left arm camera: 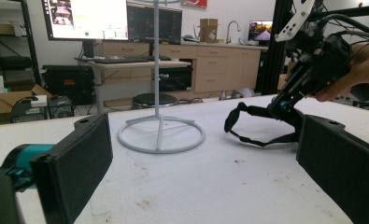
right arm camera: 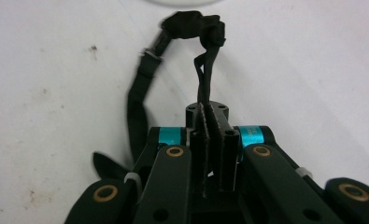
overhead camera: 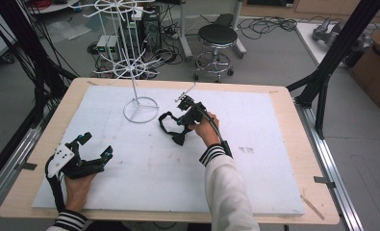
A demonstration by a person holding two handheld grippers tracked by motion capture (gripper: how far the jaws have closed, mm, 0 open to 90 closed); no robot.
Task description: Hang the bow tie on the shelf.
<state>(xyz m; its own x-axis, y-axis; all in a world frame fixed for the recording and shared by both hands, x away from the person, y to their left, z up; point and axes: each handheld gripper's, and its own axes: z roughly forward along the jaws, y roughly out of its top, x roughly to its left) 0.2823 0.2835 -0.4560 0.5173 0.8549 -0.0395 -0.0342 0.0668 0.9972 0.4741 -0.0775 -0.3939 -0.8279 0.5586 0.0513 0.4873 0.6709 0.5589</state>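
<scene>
On a white table [overhead camera: 274,159], the right gripper [overhead camera: 182,126] has its jaws clamped on a black strap [right arm camera: 140,93] lying beside a white wire stand [overhead camera: 140,109], likely to lift and hang it. The left gripper [overhead camera: 94,144] rests nearby, jaws apart and empty.

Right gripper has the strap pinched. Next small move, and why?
Probably lift it a little. The right gripper is shut on the black strap, but most of the strap trails on the white mat beside the white stand. The left gripper sits open, apart.
</scene>
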